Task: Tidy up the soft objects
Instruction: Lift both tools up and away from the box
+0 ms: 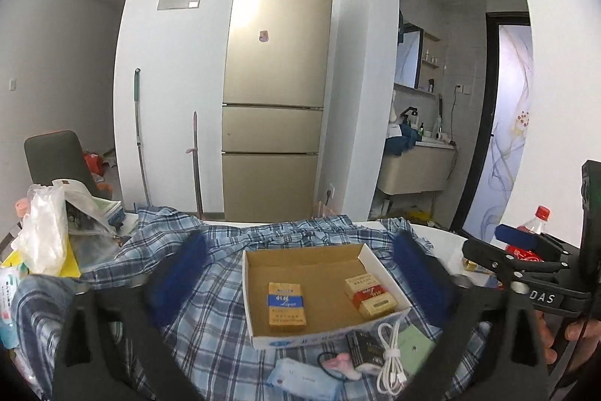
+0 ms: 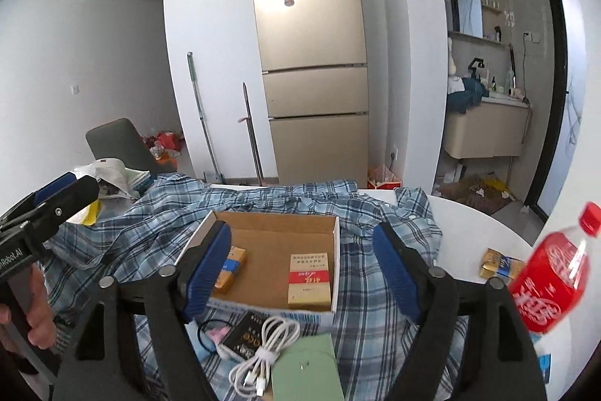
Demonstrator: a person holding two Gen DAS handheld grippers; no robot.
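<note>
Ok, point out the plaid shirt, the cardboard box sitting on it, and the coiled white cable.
plaid shirt [image 1: 210, 318], left wrist view, on the flat cloth left of the box.
cardboard box [image 2: 280, 232], right wrist view, on its bare brown floor.
white cable [image 2: 263, 356], right wrist view, on the tied middle of the coil.

A shirt [image 2: 285, 209] covers the surface [image 2: 469, 224], a box [image 2: 278, 250] holding two packs lies on it, a cable [image 2: 263, 352] nearer, a bottle [image 2: 552, 273] right.
</note>
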